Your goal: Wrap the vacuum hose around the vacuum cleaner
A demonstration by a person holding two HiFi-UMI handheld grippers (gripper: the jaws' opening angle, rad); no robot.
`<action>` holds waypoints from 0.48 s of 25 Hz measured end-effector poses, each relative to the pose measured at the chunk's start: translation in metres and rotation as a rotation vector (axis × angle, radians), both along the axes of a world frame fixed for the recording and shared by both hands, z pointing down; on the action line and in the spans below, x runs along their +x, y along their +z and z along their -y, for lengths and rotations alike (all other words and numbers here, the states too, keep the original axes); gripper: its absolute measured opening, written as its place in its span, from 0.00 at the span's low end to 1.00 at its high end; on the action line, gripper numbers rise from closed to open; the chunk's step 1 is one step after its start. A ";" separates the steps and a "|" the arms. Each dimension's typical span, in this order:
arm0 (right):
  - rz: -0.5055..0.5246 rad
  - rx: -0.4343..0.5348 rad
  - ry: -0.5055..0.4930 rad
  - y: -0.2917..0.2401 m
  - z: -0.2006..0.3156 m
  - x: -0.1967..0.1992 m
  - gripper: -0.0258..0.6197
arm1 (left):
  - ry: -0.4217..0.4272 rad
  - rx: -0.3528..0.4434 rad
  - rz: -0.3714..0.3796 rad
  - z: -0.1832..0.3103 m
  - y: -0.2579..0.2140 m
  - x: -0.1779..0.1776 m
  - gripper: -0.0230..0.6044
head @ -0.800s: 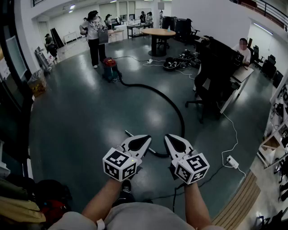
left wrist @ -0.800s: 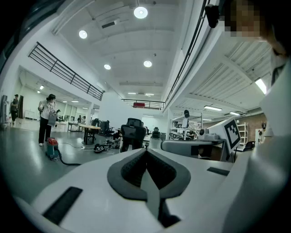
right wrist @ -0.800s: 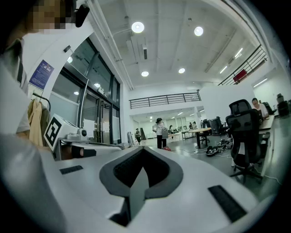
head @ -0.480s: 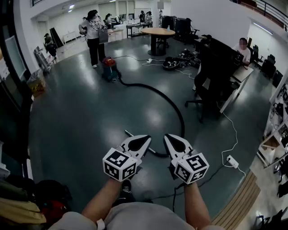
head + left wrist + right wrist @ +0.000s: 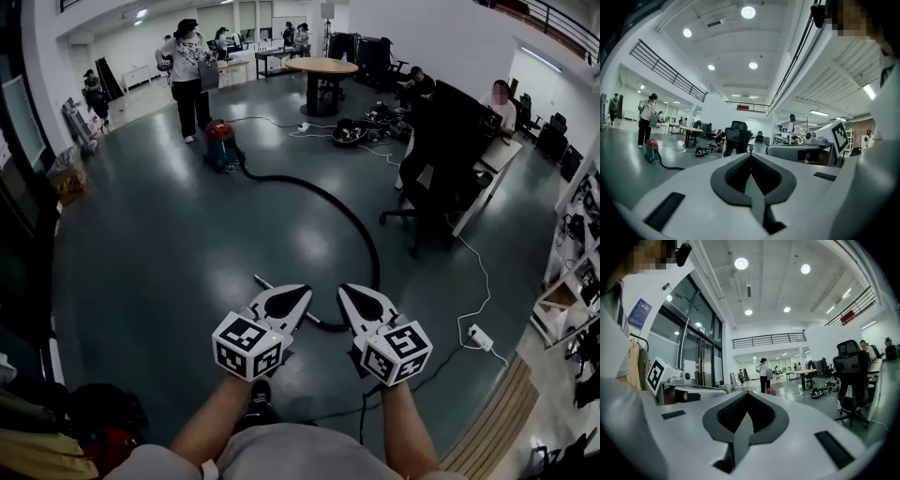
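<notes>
A small red and teal vacuum cleaner [image 5: 220, 145] stands on the grey floor far ahead, beside a standing person. Its black hose [image 5: 352, 220] curves from it across the floor toward me and ends in a metal wand [image 5: 281, 292] just beyond my grippers. My left gripper [image 5: 302, 292] and right gripper [image 5: 345, 291] are held side by side at waist height, both shut and empty, well short of the vacuum. The vacuum cleaner [image 5: 651, 151] shows small at the left in the left gripper view, and the vacuum cleaner [image 5: 769, 391] appears far off in the right gripper view.
A person [image 5: 190, 66] stands next to the vacuum. A round table [image 5: 321, 67] stands at the back. An office chair [image 5: 427, 173] and a desk with a seated person are at the right. A white cable and power strip [image 5: 478, 336] lie on the floor at the right.
The whole scene has slid slightly up and left in the head view; the grippers keep their pose, shut and side by side.
</notes>
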State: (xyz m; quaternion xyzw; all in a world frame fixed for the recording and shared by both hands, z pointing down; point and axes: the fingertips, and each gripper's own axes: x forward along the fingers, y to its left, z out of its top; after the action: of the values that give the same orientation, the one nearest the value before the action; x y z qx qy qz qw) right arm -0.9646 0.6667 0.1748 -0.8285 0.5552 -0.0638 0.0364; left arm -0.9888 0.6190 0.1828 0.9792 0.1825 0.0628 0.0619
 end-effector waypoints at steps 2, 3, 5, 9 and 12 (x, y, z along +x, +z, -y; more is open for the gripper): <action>0.001 -0.004 0.004 0.000 0.006 0.004 0.05 | 0.008 -0.003 -0.001 0.006 0.000 0.005 0.05; 0.002 -0.007 0.006 0.000 0.010 0.006 0.05 | 0.011 -0.005 0.000 0.009 0.001 0.007 0.05; 0.005 -0.015 0.011 0.003 0.019 0.010 0.05 | 0.019 -0.008 0.001 0.018 0.003 0.013 0.05; 0.008 -0.034 0.024 0.013 0.044 0.022 0.05 | 0.038 -0.006 0.002 0.044 0.011 0.028 0.05; 0.015 -0.049 0.035 0.016 0.065 0.035 0.05 | 0.053 -0.012 0.009 0.066 0.014 0.042 0.05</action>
State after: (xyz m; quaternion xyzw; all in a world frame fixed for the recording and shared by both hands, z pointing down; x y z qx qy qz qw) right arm -0.9298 0.6014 0.1908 -0.8381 0.5387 -0.0830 0.0215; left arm -0.9468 0.5528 0.1964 0.9734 0.2085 0.0679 0.0668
